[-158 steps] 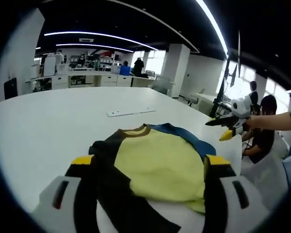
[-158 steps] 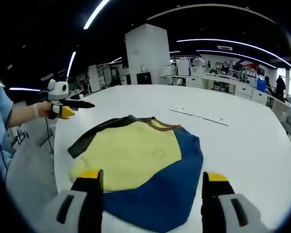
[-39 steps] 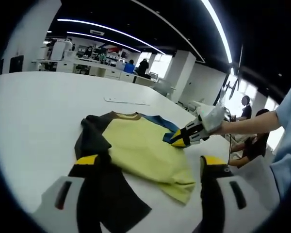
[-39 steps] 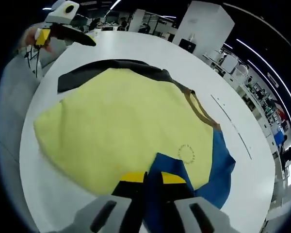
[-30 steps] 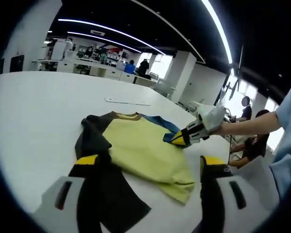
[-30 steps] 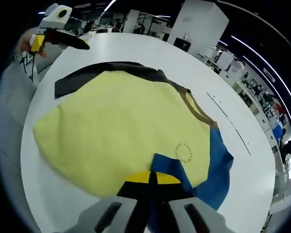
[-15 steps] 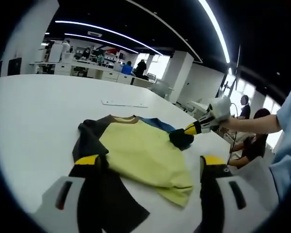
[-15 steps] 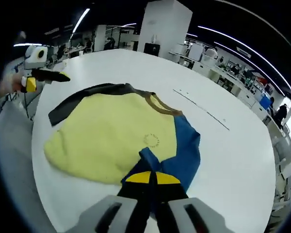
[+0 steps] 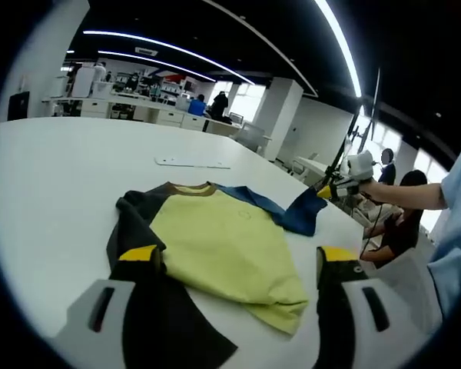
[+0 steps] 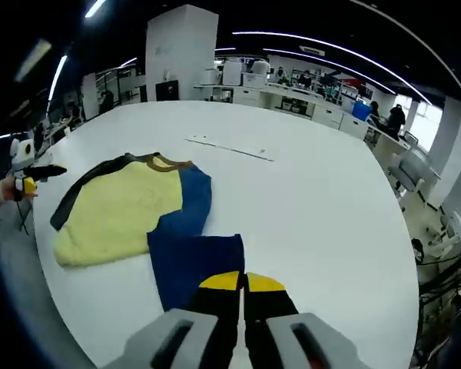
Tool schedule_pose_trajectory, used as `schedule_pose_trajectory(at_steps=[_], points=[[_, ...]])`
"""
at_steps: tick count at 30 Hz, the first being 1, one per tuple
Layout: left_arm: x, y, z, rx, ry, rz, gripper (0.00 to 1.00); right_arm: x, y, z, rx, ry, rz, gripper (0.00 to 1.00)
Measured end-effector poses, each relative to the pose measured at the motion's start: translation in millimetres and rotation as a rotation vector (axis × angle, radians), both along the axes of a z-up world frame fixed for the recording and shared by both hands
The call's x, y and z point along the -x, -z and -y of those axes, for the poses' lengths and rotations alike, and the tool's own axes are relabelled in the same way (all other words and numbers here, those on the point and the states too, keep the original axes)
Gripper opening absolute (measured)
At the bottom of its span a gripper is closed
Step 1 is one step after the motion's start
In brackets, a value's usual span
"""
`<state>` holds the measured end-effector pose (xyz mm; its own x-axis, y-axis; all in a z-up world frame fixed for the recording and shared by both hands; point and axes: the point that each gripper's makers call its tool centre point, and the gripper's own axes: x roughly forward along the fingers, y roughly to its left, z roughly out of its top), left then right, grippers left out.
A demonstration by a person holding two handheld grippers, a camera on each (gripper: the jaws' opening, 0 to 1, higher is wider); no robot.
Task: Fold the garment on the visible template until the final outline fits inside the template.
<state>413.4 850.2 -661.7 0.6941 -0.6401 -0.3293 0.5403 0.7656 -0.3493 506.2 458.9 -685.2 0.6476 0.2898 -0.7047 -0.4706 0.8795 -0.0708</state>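
Your right gripper has its 2 jaws clenched on the blue sleeve of the garment, stretched flat toward you. Your left gripper stands released over the soft yellow body; its view shows the black sleeve between its jaws on the smooth white table.

garment on table, blue sleeve lifted

Blue sleeve end hidden between the right claw tips; distant left claw too small.
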Motion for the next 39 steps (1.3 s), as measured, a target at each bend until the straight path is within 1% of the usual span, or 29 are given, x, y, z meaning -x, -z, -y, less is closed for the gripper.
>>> schedule_pose_trajectory(at_steps=[7, 11, 14, 17, 25, 27, 32, 35, 37, 39], points=[[-7.1, 0.1, 1.7, 0.002, 0.007, -0.003, 0.81, 0.7, 5.7, 51.9, 0.041, 0.095, -0.015, 0.00], [-10.1, 2.4, -0.8, -0.007, 0.006, -0.009, 0.81, -8.2, 4.9, 80.6, 0.061, 0.149, -0.013, 0.00], [-12.8, 5.0, -3.5, -0.009, -0.001, -0.016, 0.81, -20.1, 5.0, 99.8, 0.065, 0.197, -0.008, 0.00], [-15.1, 8.8, -6.0, -0.012, -0.008, -0.026, 0.81, -31.0, 6.7, 111.3, 0.048, 0.238, -0.010, 0.00], [-18.2, 15.7, -9.6, -0.020, -0.018, -0.045, 0.81, -54.7, 15.4, 137.9, 0.045, 0.325, -0.006, 0.00], [-18.4, 16.8, -10.3, -0.021, -0.020, -0.048, 0.81, -58.4, 17.9, 143.8, 0.059, 0.342, -0.009, 0.00], [-17.8, 18.9, -12.5, -0.025, -0.027, -0.057, 0.81, -60.1, 31.7, 157.8, 0.097, 0.368, -0.048, 0.00], [-16.9, 22.5, -14.7, -0.028, -0.034, -0.067, 0.81, -62.4, 38.5, 164.2, 0.111, 0.377, -0.051, 0.00], [-16.0, 25.8, -15.5, -0.028, -0.037, -0.074, 0.80, -63.3, 45.2, 166.8, 0.108, 0.386, -0.056, 0.00], [-14.9, 29.8, -16.0, -0.030, -0.041, -0.082, 0.81, -63.2, 53.2, 170.8, 0.124, 0.395, -0.061, 0.00]])
